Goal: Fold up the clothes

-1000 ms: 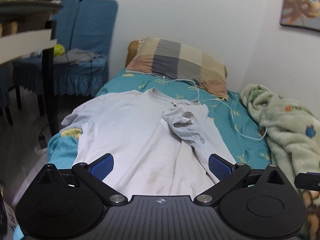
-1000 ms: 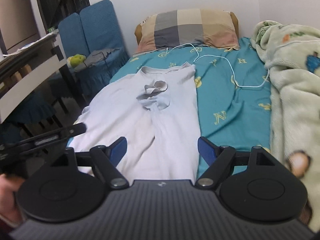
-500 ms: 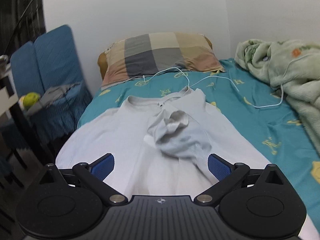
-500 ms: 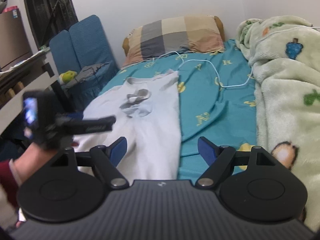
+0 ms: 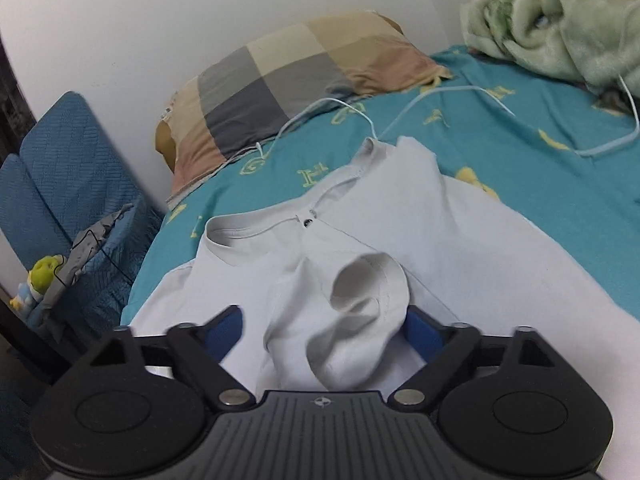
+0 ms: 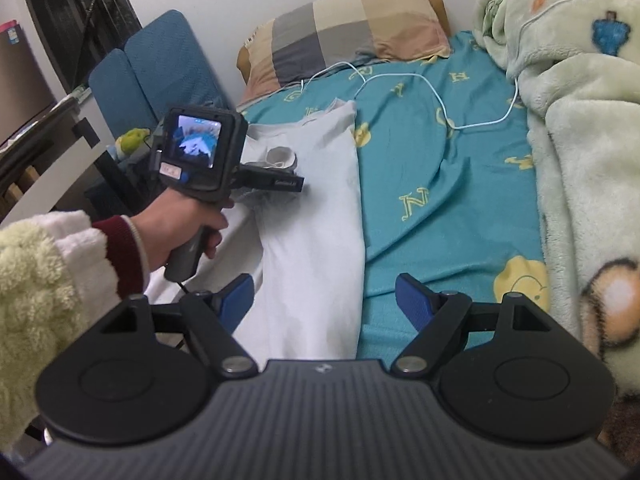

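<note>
A white shirt (image 5: 460, 248) lay flat on the bed (image 5: 532, 152), collar toward the checked pillow (image 5: 304, 76) at the upper centre, its long axis running from the lower frame edge to the pillow. The bed sheet bore yellow letters, among them "H" and "N". The left tongs (image 5: 324, 330) were closing around the bunched sleeve (image 5: 360, 312), not yet pinching it. The right tongs (image 6: 324, 298) stood released above the shirt's hem edge.
</note>
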Demonstrator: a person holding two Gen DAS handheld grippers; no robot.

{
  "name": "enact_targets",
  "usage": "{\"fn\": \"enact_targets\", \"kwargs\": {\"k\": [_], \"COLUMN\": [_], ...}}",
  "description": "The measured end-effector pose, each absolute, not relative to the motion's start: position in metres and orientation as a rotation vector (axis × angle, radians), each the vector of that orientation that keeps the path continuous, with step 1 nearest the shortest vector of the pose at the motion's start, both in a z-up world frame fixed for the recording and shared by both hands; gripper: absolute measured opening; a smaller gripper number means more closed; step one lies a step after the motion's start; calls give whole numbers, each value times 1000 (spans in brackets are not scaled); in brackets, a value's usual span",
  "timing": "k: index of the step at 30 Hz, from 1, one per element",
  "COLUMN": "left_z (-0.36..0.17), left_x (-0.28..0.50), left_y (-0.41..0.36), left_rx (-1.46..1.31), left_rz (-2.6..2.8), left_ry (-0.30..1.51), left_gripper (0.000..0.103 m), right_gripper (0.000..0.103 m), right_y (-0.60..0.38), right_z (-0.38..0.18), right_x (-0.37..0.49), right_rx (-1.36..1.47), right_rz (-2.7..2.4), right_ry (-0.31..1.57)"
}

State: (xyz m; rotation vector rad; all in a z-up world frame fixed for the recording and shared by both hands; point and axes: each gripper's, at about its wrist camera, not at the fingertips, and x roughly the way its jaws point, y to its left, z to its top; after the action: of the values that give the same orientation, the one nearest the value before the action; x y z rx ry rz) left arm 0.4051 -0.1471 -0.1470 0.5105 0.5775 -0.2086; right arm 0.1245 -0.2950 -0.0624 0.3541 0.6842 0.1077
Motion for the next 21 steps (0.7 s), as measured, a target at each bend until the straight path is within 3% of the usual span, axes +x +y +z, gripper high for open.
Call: {"fn": "enact_targets", "kwargs": {"k": [1, 2, 3, 4, 9, 14, 17, 21], "left_z": [-144, -141, -135, -131, -128, -139, -133, -105], "left_x": [408, 412, 413, 415, 431, 444, 432, 403], "left_y": [-140, -131, -120, -106, -43, 13, 34, 34], "left_rx": [446, 365, 272, 162, -132, -273, -334, -242], "left_rz": [-219, -215, -184, -160, -18, 82, 89, 63], "left_ry": [581, 591, 600, 603, 631, 736, 732, 710], "left_gripper": [49, 38, 18, 10, 6, 9, 34, 46], "right_gripper": [79, 79, 79, 79, 79, 79, 79, 79], "right_y": [-293, -292, -290, -289, -287, -284, -284, -281], "right_z": [-63, -63, -63, -64, -68, -70, -69, -63], "right_x": [125, 125, 125, 126, 128, 129, 129, 126], "right_rx": [345, 338, 331, 331, 330, 317, 328, 315], "right_rz": [109, 111, 113, 115, 116, 115, 130, 151], "right_ry": [683, 682, 681, 684, 709, 702, 682, 637]}}
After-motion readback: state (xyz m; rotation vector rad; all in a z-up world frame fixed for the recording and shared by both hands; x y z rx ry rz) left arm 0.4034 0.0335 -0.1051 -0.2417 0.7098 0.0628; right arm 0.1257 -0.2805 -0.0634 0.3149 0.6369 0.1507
